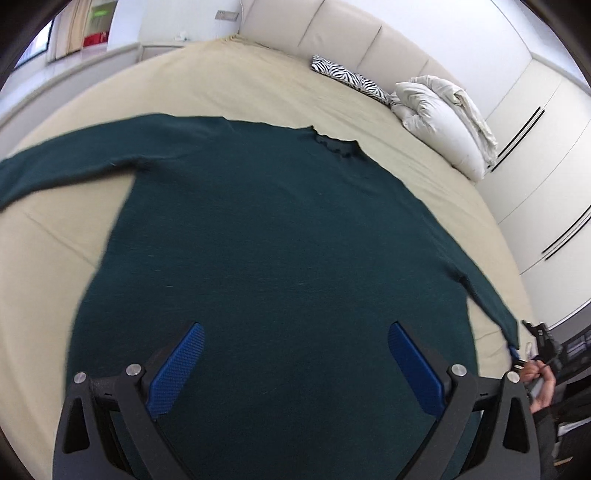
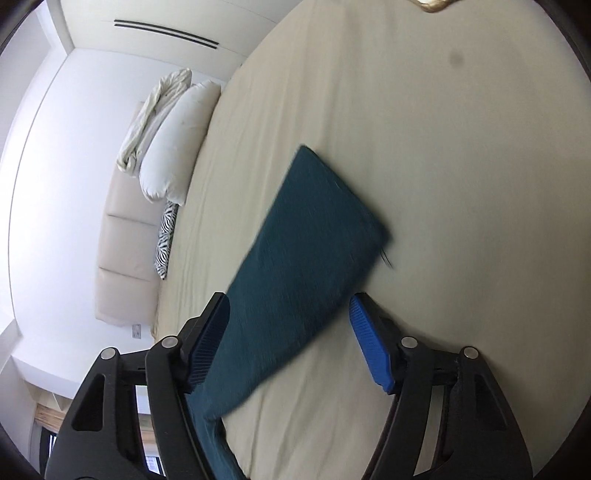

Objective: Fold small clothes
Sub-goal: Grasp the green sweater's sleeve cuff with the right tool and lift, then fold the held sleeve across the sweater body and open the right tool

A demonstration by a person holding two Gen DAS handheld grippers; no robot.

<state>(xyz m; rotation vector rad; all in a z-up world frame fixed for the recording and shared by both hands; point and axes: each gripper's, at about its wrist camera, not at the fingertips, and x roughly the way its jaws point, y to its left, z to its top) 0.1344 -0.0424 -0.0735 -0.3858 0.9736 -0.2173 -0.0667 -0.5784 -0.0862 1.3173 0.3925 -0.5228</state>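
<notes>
A dark green long-sleeved sweater (image 1: pixel 258 229) is lying spread flat on a beige-sheeted bed (image 1: pixel 236 85), sleeves stretched to either side. The left gripper (image 1: pixel 295 363) is hovering above its lower body, blue fingers (image 1: pixel 177 369) spread wide and gripping nothing. The right gripper (image 2: pixel 290 343) is straddling one sleeve's cuff end (image 2: pixel 306 236), its fingers (image 2: pixel 371 343) also spread apart. A white pillow (image 1: pixel 439 125) and zebra-print cushion (image 1: pixel 351 77) are resting by the headboard (image 1: pixel 332 33).
</notes>
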